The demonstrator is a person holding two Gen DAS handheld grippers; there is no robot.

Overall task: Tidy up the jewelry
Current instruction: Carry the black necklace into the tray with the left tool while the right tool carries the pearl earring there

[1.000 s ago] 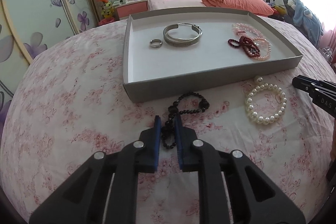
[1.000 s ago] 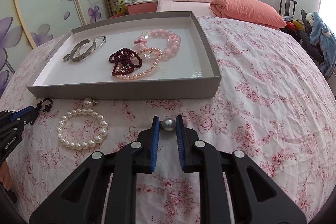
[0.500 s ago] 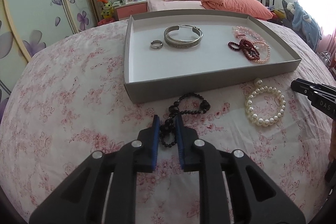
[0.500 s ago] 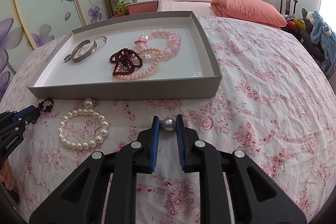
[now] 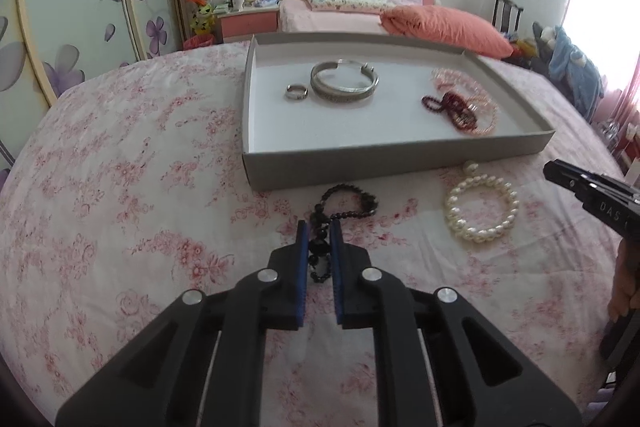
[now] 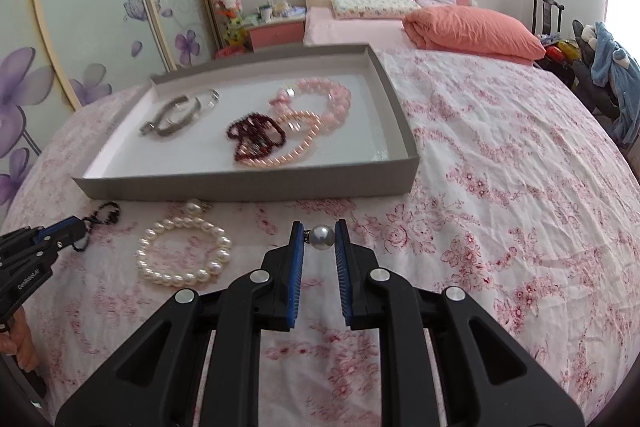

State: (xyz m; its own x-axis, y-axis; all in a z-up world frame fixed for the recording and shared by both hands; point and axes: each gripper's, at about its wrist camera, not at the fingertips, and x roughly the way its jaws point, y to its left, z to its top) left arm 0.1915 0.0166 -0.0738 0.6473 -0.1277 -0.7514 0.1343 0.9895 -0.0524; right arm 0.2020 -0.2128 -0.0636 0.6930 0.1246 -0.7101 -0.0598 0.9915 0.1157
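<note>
Two grippers clamp jewelry on the bed: the left gripper (image 5: 319,233) pinches black beads (image 5: 348,201), the right gripper (image 6: 319,235) a pearl (image 6: 322,237). Lifting slowly should keep the trailing beads clear of the tray (image 5: 360,167) wall.

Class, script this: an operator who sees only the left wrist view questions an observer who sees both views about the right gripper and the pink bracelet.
Operator: My left gripper pinches the black bead strand. Is the right gripper holding anything?
Observer: Yes, the right gripper is shut on a grey pearl.
Operator: A bare pearl?
Observer: No, a small metal fitting sticks out on its left.
Operator: The pink bead bracelet is blurred for me.
Observer: The pink bead bracelet carries what looks like a pink bow charm.
</note>
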